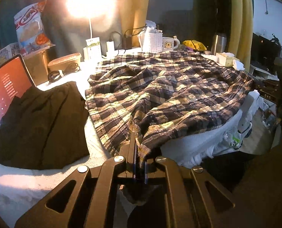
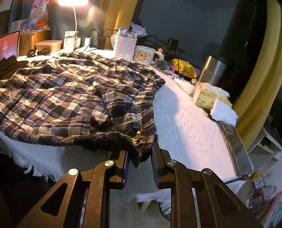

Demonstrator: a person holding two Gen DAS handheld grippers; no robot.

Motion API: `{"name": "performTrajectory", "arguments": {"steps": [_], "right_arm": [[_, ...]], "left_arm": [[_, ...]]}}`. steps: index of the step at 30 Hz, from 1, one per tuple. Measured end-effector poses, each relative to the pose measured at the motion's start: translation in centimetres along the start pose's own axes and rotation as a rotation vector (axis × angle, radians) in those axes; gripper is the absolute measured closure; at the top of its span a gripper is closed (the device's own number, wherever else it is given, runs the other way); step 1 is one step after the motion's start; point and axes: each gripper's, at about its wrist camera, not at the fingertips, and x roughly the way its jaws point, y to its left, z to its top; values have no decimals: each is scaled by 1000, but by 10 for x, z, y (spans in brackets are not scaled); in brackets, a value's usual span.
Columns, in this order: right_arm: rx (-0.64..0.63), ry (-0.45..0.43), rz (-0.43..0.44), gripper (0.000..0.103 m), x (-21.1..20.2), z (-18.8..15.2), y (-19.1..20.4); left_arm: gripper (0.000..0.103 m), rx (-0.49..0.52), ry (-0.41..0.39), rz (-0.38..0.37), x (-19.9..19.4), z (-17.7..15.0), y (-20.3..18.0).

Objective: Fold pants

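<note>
Brown, cream and dark plaid pants lie spread and rumpled over a table covered with a white cloth. In the left wrist view, my left gripper is shut on a near edge of the plaid fabric, which drapes over its right finger and hangs down below the jaws. In the right wrist view, the pants stretch away to the left. My right gripper is shut on the bunched elastic waistband at the near right corner, jaws held a little apart by the thick fabric.
A folded black garment and a lit tablet sit left of the pants. Along the back stand a lamp, a white basket, a mug, a steel tumbler and a tissue box. Bare white cloth lies right of the pants.
</note>
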Motion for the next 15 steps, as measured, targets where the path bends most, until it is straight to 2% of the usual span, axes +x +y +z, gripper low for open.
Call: {"name": "performTrajectory", "arguments": {"steps": [6, 15], "right_arm": [[21, -46, -8, 82, -16, 10, -11], [85, -129, 10, 82, -29, 39, -27]], "left_arm": [[99, 34, -85, 22, -23, 23, 0], [99, 81, -165, 52, -26, 57, 7]]}}
